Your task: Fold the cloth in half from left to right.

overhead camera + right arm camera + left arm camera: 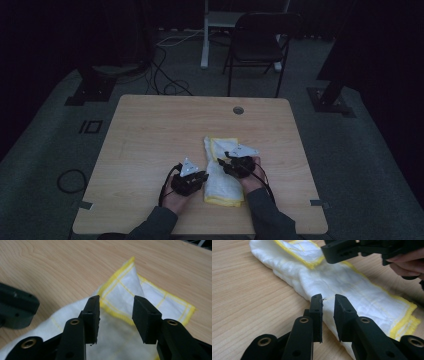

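Note:
A white cloth (223, 185) with a yellow border lies folded in a long bundle on the wooden table (160, 130), near its front edge. My left gripper (202, 176) sits at the cloth's left side. In the left gripper view, my left gripper (328, 298) stands open with a narrow gap, tips over the edge of the cloth (362, 292). My right gripper (223, 164) is at the cloth's right, near its far end. In the right gripper view, my right gripper (116, 300) stands open over a turned-up, yellow-edged corner of the cloth (117, 287). No pad visibly presses the fabric.
A round cable hole (238, 110) sits near the table's far edge. Beyond the table stand a black folding chair (257, 42) and a white post, with cables (165, 75) on the grey floor. The room is dim.

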Tool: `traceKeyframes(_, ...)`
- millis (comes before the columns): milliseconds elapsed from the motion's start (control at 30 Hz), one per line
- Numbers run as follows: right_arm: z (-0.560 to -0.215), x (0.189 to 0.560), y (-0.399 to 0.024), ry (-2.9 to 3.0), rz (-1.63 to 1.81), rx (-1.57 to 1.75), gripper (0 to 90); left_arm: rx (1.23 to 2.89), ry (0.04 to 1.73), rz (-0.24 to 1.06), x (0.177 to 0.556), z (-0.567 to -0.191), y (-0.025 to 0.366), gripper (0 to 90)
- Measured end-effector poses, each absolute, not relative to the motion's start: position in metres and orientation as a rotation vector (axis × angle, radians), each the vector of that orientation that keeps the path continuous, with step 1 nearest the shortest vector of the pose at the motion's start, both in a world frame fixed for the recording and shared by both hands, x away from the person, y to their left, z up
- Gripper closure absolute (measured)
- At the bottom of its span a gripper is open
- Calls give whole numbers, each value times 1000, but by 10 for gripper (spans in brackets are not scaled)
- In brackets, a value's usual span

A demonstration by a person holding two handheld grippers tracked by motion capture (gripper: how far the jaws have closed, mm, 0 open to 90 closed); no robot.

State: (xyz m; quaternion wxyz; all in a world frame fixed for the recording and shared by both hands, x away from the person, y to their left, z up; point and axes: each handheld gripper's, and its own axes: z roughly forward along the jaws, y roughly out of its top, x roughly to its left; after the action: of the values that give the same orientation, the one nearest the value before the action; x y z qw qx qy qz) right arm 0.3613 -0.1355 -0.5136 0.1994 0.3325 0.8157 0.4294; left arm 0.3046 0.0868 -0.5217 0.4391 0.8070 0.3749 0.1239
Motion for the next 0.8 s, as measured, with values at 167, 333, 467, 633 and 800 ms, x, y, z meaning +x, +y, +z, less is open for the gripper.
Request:
traceKeyframes(167, -514, 365, -128, 2291, 1194, 907, 579, 2006, 922, 312, 301, -521, 87, 762)
traceKeyframes(333, -515, 367, -120, 2316, 1178, 881, 559, 2007, 913, 313, 297, -522, 84, 740)
traceKeyframes(467, -516, 369, -115, 2324, 1156, 861, 556, 2025, 901, 314, 295, -526, 79, 729)
traceKeyframes(633, -522, 372, -108, 2359, 1097, 845, 585, 2048, 911, 317, 295, -531, 77, 731)
traceKeyframes(800, -522, 374, -106, 2358, 1063, 841, 821, 2076, 917, 328, 295, -534, 76, 801)
